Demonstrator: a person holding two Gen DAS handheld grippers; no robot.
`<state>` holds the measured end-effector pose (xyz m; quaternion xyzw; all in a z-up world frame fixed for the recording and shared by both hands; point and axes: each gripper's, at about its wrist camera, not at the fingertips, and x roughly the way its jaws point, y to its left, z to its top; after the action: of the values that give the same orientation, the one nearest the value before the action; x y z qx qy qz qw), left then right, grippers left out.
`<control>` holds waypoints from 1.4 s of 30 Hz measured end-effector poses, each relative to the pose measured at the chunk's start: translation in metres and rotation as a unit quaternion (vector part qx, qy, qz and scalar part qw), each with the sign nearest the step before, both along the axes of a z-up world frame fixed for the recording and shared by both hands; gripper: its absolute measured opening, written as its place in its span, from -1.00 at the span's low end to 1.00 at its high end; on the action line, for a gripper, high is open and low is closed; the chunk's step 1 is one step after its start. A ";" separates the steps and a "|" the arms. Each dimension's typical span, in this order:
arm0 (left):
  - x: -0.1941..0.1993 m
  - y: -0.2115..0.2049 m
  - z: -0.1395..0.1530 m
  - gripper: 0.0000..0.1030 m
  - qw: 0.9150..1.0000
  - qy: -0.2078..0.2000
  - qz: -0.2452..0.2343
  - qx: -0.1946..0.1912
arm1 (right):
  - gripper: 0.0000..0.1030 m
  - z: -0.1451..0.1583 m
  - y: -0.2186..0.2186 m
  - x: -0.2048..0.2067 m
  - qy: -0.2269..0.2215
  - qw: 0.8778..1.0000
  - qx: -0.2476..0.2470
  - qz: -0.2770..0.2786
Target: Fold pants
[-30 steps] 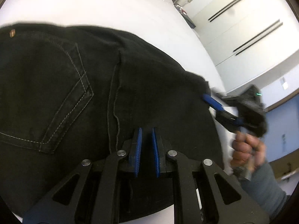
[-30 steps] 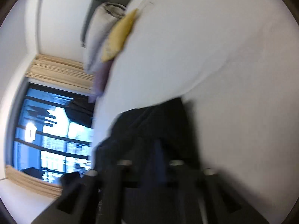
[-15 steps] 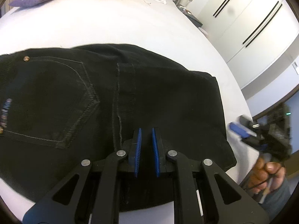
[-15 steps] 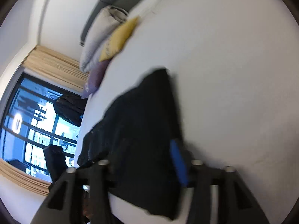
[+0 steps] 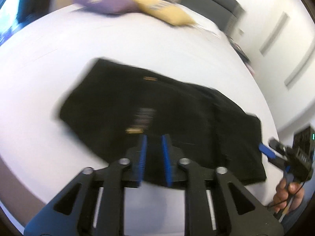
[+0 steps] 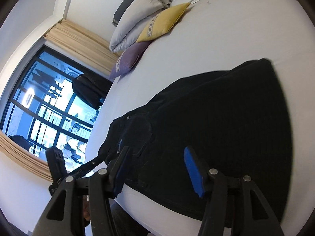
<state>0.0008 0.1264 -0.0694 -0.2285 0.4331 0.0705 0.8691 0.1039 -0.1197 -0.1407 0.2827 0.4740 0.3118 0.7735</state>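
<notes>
Black pants (image 5: 157, 114) lie folded into a flat dark block on the white bed (image 5: 59, 59), near its front edge. My left gripper (image 5: 154, 143) hovers above their near edge, jaws opening, nothing between the blue pads. The same pants (image 6: 216, 118) fill the right wrist view. My right gripper (image 6: 157, 157) stands over their near edge, jaws opening wide and empty. In the left wrist view the right gripper (image 5: 267, 151) shows at the pants' right corner, held by a hand (image 5: 287, 194).
A yellow cushion (image 6: 165, 22), a purple cushion (image 6: 128, 59) and white pillows (image 6: 137, 17) sit at the head of the bed. A dark window (image 6: 45, 110) with beige curtains lies to the left. White wardrobe doors (image 5: 285, 39) stand at the right.
Both grippers pulled back and up from the pants, so the whole folded block now shows. The left jaws, nearly shut before, have parted. The right gripper no longer touches the cloth.
</notes>
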 end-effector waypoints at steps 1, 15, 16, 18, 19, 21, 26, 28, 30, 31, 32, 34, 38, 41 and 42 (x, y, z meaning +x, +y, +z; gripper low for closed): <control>-0.010 0.021 -0.004 -0.08 1.000 -0.002 0.022 -0.019 | 0.13 0.000 0.000 -0.004 0.000 1.000 0.001 0.003; -0.035 0.120 -0.069 0.56 0.952 -0.067 0.107 -0.279 | 0.13 -0.023 -0.018 -0.004 0.032 0.999 0.017 -0.025; -0.032 0.117 -0.076 0.56 0.949 -0.073 0.112 -0.285 | 0.13 -0.024 -0.020 -0.005 0.032 0.999 0.017 -0.026; -0.035 0.131 -0.079 0.56 0.943 -0.076 0.122 -0.300 | 0.13 -0.024 -0.023 -0.005 0.032 0.999 0.021 -0.029; -0.035 0.134 -0.082 0.55 0.940 -0.079 0.126 -0.308 | 0.13 -0.025 -0.024 -0.004 0.034 0.999 0.022 -0.030; -0.041 0.143 -0.085 0.53 0.932 -0.093 0.133 -0.325 | 0.13 -0.027 -0.024 -0.004 0.037 0.998 0.026 -0.033; -0.037 0.154 -0.096 0.07 0.918 -0.102 0.145 -0.356 | 0.13 -0.031 -0.017 -0.004 0.038 0.999 0.025 -0.027; -0.031 0.153 -0.094 -0.24 0.912 -0.106 0.144 -0.369 | 0.13 -0.030 -0.016 -0.005 0.037 0.999 0.024 -0.025; -0.028 0.153 -0.101 -0.39 0.906 -0.107 0.149 -0.380 | 0.13 -0.030 -0.017 -0.005 0.037 0.999 0.024 -0.025; -0.028 0.155 -0.104 -0.43 0.902 -0.109 0.152 -0.388 | 0.13 -0.030 -0.018 -0.005 0.037 0.999 0.023 -0.026; -0.029 0.157 -0.106 -0.51 0.900 -0.110 0.154 -0.392 | 0.13 -0.030 -0.018 -0.005 0.037 0.999 0.023 -0.027; -0.029 0.157 -0.111 -0.62 0.899 -0.111 0.156 -0.395 | 0.13 -0.029 -0.018 -0.005 0.037 0.999 0.022 -0.027; -0.028 0.156 -0.114 -0.75 0.899 -0.119 0.160 -0.390 | 0.13 -0.029 -0.018 -0.005 0.035 0.999 0.021 -0.027; -0.026 0.147 -0.099 -0.79 0.916 -0.127 0.157 -0.345 | 0.13 -0.027 -0.020 -0.005 0.035 0.999 0.022 -0.029; -0.025 0.143 -0.091 -0.80 0.923 -0.131 0.153 -0.327 | 0.13 -0.028 -0.021 -0.005 0.035 0.999 0.021 -0.029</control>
<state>-0.0243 0.2697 -0.1608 -0.5707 0.2745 0.0268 0.7734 0.0989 -0.1402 -0.1683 0.3236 0.4853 0.2889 0.7591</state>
